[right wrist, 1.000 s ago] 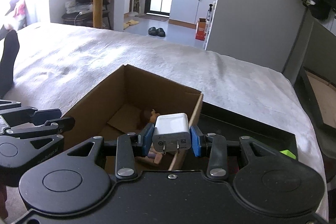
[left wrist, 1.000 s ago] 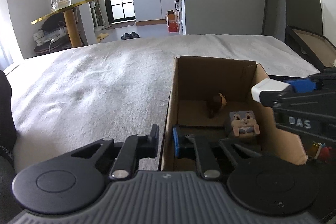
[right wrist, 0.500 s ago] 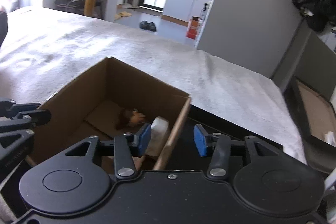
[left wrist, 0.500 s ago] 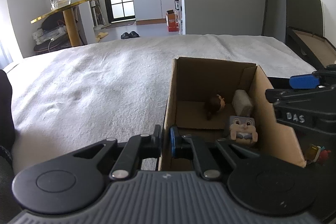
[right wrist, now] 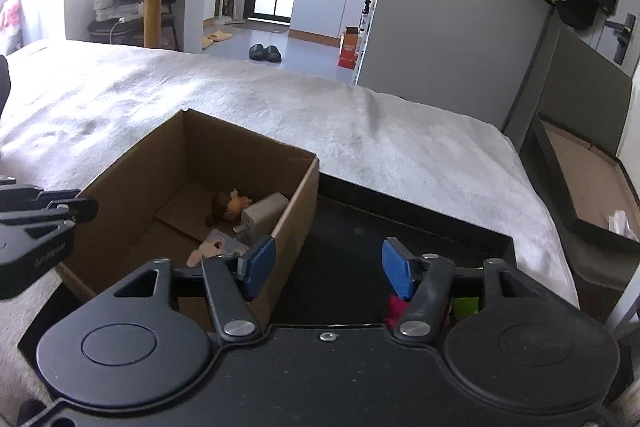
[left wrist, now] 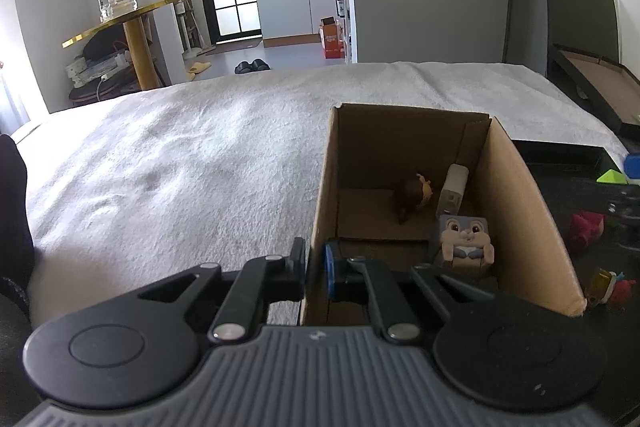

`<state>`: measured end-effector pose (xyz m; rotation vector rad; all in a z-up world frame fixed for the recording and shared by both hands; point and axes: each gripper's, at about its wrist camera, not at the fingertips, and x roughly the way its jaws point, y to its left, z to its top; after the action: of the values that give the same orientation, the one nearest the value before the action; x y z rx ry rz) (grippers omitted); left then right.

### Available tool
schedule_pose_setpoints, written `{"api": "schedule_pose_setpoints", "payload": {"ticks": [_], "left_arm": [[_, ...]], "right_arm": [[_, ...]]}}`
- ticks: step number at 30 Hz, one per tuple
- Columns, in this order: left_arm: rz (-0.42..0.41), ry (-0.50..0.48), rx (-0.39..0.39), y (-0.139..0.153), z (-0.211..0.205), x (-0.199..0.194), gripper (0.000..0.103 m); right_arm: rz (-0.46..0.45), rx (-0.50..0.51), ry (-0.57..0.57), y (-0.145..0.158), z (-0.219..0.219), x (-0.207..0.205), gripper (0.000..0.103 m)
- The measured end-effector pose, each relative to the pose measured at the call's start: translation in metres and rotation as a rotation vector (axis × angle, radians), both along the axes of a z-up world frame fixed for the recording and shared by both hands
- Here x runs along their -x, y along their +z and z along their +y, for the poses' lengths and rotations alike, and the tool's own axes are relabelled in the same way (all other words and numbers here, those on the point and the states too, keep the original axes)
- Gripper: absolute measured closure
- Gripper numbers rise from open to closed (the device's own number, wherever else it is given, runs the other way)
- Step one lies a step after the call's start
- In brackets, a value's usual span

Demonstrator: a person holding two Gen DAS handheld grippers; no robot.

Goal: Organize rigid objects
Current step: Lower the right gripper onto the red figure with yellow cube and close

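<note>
An open cardboard box (left wrist: 516,211) (right wrist: 132,183) stands on the bed. Inside lie a white plug charger (left wrist: 453,187) (right wrist: 262,213), a brown figurine (left wrist: 412,195) (right wrist: 228,205) and a rabbit-face cube (left wrist: 466,237). My left gripper (left wrist: 314,267) is shut on the box's near-left wall. My right gripper (right wrist: 328,267) is open and empty, held above the black tray (right wrist: 352,227) just right of the box. The left gripper also shows at the left edge of the right wrist view (right wrist: 86,207).
The black tray (left wrist: 568,179) beside the box holds small toys: a pink one (left wrist: 584,227), a green piece (left wrist: 610,177) and a red-and-yellow one (left wrist: 608,287). A white blanket (left wrist: 180,163) covers the bed. An open flat carton (right wrist: 588,179) stands at the right.
My right gripper opened and dropped the white charger into the box, then drew back to the right over the tray. The left gripper stayed clamped on the box wall.
</note>
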<state>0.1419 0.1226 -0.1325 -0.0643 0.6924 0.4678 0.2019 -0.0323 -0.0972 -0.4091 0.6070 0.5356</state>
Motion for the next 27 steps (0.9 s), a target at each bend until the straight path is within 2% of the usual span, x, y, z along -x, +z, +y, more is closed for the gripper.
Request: {"api": "schedule_pose_setpoints", "payload": {"ticks": [6, 8, 9, 11, 14, 17, 19, 23, 27], "left_arm": [[0.025, -0.008, 0.007, 0.004, -0.001, 0.000, 0.090], [0.037, -0.005, 0.010, 0.004, -0.003, 0.000, 0.084], [0.043, -0.004, 0.009, 0.003, -0.004, -0.001, 0.080], [0.053, -0.006, -0.012, 0.003, -0.010, -0.002, 0.062], [0.057, -0.012, -0.059, 0.005, -0.019, -0.002, 0.049], [0.058, 0.000, -0.069, 0.007, -0.024, -0.001, 0.039], [0.065, 0.010, -0.074, 0.007, -0.028, -0.002, 0.034], [0.097, 0.041, -0.093, 0.010, -0.034, -0.009, 0.030], [0.104, 0.035, -0.086, 0.015, -0.038, -0.010, 0.025]], "right_arm": [[0.027, -0.009, -0.020, -0.001, -0.016, 0.003, 0.042], [0.031, -0.012, -0.022, -0.001, -0.021, 0.004, 0.037], [0.032, -0.013, -0.023, -0.002, -0.023, 0.004, 0.036], [0.037, -0.019, -0.025, -0.002, -0.028, 0.004, 0.034], [0.056, -0.037, -0.037, -0.003, -0.036, 0.003, 0.032], [0.067, -0.049, -0.046, -0.003, -0.044, 0.003, 0.028], [0.073, -0.055, -0.049, -0.003, -0.048, 0.003, 0.026], [0.082, -0.071, -0.074, -0.008, -0.057, 0.002, 0.014], [0.105, -0.090, -0.113, -0.019, -0.066, -0.004, 0.013]]}}
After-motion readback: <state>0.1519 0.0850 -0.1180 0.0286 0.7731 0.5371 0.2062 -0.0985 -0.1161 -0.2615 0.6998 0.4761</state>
